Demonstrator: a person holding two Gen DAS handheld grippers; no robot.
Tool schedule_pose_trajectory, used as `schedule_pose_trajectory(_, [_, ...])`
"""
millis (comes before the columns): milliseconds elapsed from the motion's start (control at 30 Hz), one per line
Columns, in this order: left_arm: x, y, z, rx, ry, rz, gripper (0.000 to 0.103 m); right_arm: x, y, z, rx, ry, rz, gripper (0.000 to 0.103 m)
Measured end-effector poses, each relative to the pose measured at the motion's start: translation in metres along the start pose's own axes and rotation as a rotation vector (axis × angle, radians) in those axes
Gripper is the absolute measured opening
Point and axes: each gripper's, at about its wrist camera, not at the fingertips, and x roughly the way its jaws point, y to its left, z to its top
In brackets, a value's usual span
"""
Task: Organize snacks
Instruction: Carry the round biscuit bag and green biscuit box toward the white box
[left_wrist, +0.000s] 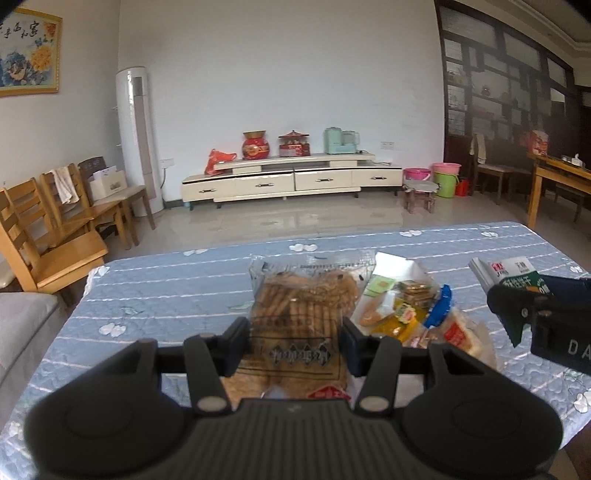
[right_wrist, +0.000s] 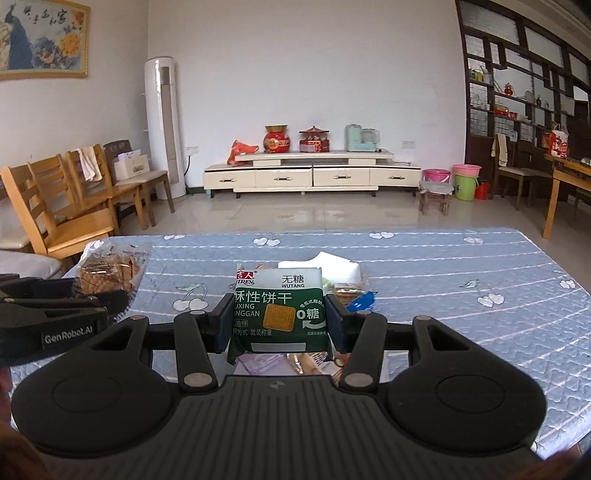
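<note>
My left gripper is shut on a clear bag of brown biscuits and holds it above the blue quilted table. My right gripper is shut on a green and white biscuit packet, held upright above the table. The packet and right gripper show at the right of the left wrist view. The biscuit bag and left gripper show at the left of the right wrist view. A pile of loose snacks lies around a white box in the table's middle.
Wooden chairs stand left of the table, with a grey sofa edge nearer. A white TV cabinet lines the far wall. A wooden side table stands at the right.
</note>
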Motion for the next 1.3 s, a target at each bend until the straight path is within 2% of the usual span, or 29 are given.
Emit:
schedule_pose_trajectory(667, [0.03,-0.031,0.005,0.043,0.025,-0.055,0.051,0.015,-0.015,-0.005,0.05,0.015,-0.08,0.063])
schedule_pose_trajectory(933, [0.043,-0.031,0.006,0.044,0.038,-0.067,0.051,0.029,-0.017,-0.006,0.052,0.039,-0.083,0.063])
schedule_pose_trajectory(1300, [0.062,-0.041,-0.006,0.057,0.1,-0.095,0.051,0.047,-0.01,-0.012,0.052,0.082,-0.067,0.063])
